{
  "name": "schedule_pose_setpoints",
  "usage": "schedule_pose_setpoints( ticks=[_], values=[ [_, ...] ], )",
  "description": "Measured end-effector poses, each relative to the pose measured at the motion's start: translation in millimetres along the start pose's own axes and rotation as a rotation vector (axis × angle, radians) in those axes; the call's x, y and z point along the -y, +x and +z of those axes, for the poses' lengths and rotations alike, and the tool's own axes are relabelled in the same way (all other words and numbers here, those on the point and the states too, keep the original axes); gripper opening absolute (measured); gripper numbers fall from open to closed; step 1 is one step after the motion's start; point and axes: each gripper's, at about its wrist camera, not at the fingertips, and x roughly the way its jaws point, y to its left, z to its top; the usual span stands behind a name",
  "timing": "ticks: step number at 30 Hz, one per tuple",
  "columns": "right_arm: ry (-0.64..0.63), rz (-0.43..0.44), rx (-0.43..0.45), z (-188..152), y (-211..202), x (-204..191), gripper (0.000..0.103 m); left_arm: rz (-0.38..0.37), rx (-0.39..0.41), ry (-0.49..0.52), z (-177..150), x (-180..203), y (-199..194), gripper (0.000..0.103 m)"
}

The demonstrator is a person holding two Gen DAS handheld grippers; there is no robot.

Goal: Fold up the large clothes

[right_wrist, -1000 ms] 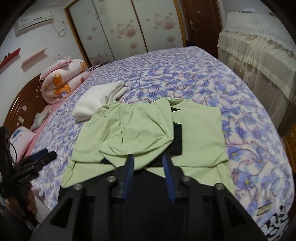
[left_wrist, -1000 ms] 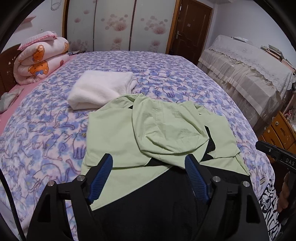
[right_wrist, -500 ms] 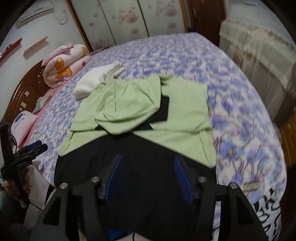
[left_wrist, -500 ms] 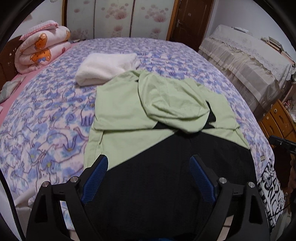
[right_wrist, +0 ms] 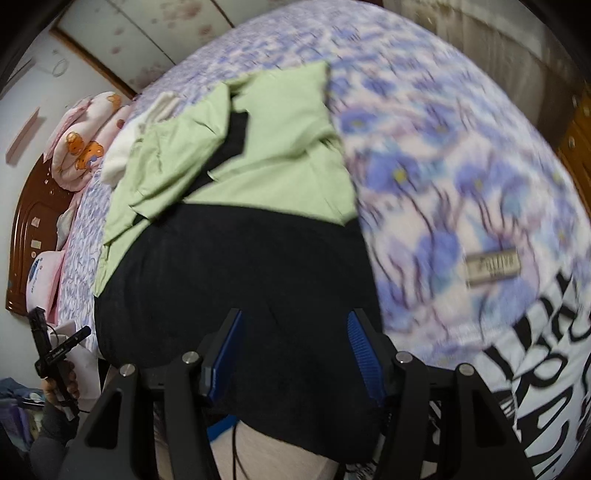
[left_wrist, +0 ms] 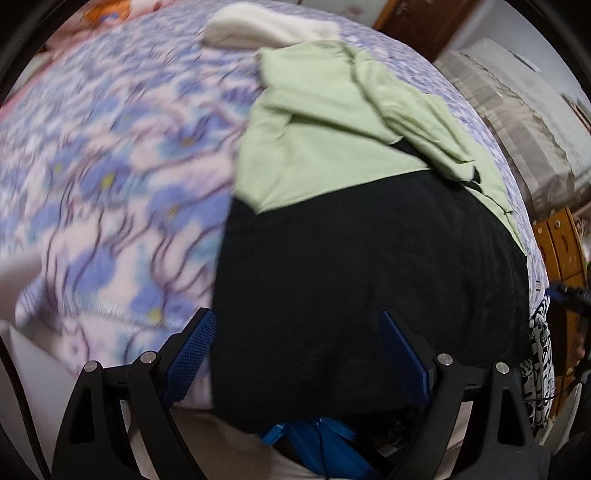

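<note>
A large garment lies spread on the bed, its far half light green (left_wrist: 325, 140) (right_wrist: 288, 147) and crumpled, its near half black (left_wrist: 351, 277) (right_wrist: 240, 277). The black hem hangs over the bed's near edge. My left gripper (left_wrist: 295, 317) hovers open and wide over the black hem's left side, its left pad near the garment's left edge. My right gripper (right_wrist: 295, 317) is open, narrower, above the hem's right side. Black cloth shows between both pairs of blue pads, and neither pair presses on it. Both views are motion-blurred.
The purple floral bedspread (left_wrist: 110, 184) (right_wrist: 461, 166) covers the bed. A white folded cloth (left_wrist: 266, 26) lies beyond the garment. A pink rolled quilt (right_wrist: 85, 144) rests by the headboard (right_wrist: 26, 229). A black-and-white printed cloth (right_wrist: 535, 369) hangs at the near right corner, beside a wooden cabinet (left_wrist: 561, 243).
Both grippers have dropped and tipped down toward the black hem at the near edge of the bed. The right gripper's jaws have widened. The garment has not moved.
</note>
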Motion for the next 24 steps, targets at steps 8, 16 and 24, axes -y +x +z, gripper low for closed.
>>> schedule_pose_setpoints(
  ticks=[8, 16, 24],
  values=[
    [0.025, -0.024, -0.104, -38, 20, 37, 0.058, -0.096, -0.059, -0.091, -24, -41, 15, 0.089],
    [-0.001, 0.001, -0.111, -43, 30, 36, 0.058, -0.108, -0.107, -0.038, -34, -37, 27, 0.089],
    [-0.074, -0.089, -0.189, -34, 56, 25, 0.056, -0.106, -0.135, -0.008, -37, -29, 37, 0.089]
  ],
)
